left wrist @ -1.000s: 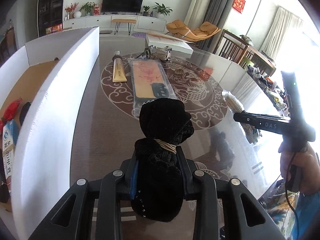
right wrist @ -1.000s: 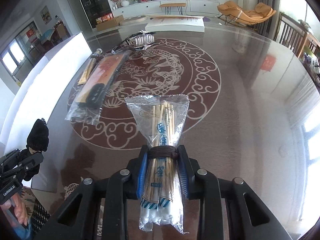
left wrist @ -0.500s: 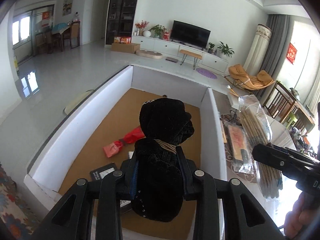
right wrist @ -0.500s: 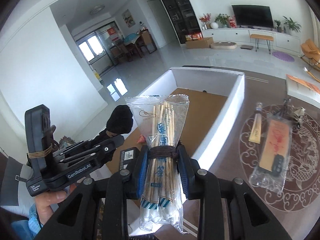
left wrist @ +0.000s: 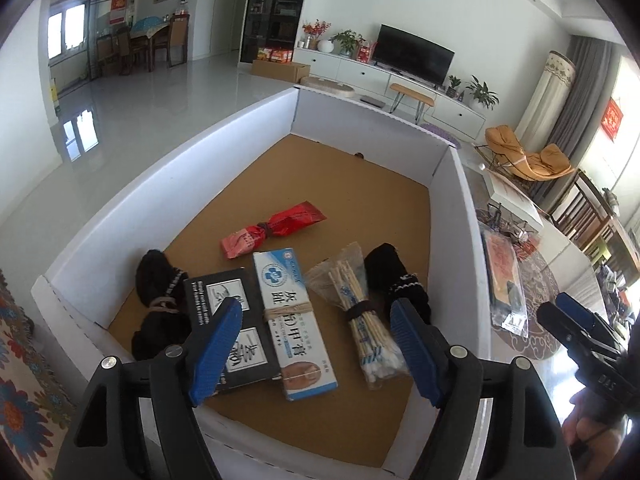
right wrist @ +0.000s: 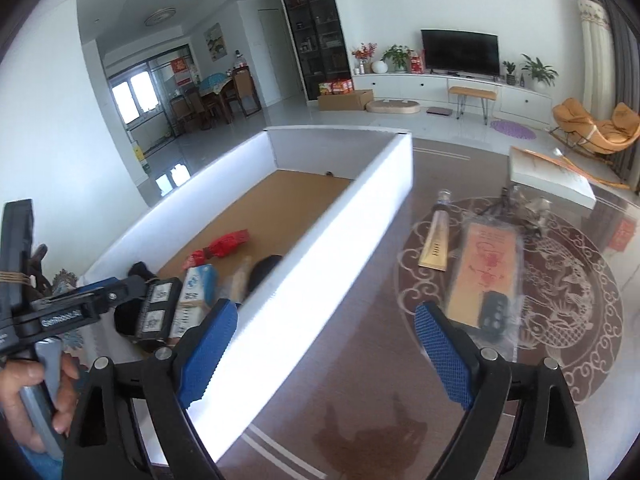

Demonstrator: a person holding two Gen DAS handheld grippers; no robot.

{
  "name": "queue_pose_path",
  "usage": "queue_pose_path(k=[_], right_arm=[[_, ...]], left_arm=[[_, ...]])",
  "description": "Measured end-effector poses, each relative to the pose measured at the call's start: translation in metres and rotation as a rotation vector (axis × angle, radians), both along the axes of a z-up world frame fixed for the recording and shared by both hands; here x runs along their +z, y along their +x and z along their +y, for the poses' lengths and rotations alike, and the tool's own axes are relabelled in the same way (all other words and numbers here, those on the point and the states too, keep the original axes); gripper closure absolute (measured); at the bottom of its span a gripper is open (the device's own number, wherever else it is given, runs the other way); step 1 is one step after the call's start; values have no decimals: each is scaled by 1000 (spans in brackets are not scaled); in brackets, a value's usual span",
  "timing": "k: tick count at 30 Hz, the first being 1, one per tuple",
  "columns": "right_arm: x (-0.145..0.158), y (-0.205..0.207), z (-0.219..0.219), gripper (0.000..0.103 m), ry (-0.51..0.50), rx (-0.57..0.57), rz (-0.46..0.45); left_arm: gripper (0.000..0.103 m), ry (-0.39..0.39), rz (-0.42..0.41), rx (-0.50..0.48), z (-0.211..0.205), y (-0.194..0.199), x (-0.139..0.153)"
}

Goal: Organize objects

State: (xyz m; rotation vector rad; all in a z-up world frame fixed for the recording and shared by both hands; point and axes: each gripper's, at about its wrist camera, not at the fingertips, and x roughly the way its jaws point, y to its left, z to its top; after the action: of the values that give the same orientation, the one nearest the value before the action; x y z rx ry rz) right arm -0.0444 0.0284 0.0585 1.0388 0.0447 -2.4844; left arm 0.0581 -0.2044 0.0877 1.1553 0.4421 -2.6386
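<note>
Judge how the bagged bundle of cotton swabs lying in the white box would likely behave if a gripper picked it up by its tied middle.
The cotton swab bundle is probably light: thin sticks in a clear bag. Its tied middle should keep the sticks together and fairly stiff, though the loose bag end may flop. The glossy plastic could slip between pads.

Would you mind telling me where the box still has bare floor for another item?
The white box is bare across its far half, between the back wall and the red packet, and in the near right corner beyond the swab bag. It is crowded along the near middle, from the black bundle to the black pouch.
</note>
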Motion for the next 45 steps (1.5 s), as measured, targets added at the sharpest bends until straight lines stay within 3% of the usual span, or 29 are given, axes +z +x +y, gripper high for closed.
queue_pose_path(k=[5,7,9,13,17,19,21,26,33,42,45], right_arm=[[-45,-17,107,10,163,-241,-45],[-55,-16,140,10,216,-317,-60],[-64,-14,162,10,228,-362,-82],[-77,-9,175,10,252,-399,-111],[-77,-10,173,8,263,-413,-102],[-79,-12,170,0,282,-425,-105],[-80,-12,171,0,270,-424,-111],[-85,-18,181,0,182,-420,-156],[-85,-17,180,0,189,-420,-156],[-85,-17,180,0,189,-420,-156],[-85,-17,179,0,190,-421,-156]], left_arm=[[27,-77,63,-271,93,-4,21],[22,-94,72,-375,131,-4,22],[12,-78,54,-449,164,-6,14],[12,-16,-43,-549,214,-17,-24],[12,-63,-102,-520,231,-36,-60],[12,-109,-96,-477,227,-42,-70],[12,-122,-91,-443,218,-46,-77],[12,-160,-86,-398,205,-56,-86],[13,-176,-116,-414,201,-69,-99],[0,-187,-100,-436,207,-73,-104],[0,-187,-102,-435,208,-73,-105]])
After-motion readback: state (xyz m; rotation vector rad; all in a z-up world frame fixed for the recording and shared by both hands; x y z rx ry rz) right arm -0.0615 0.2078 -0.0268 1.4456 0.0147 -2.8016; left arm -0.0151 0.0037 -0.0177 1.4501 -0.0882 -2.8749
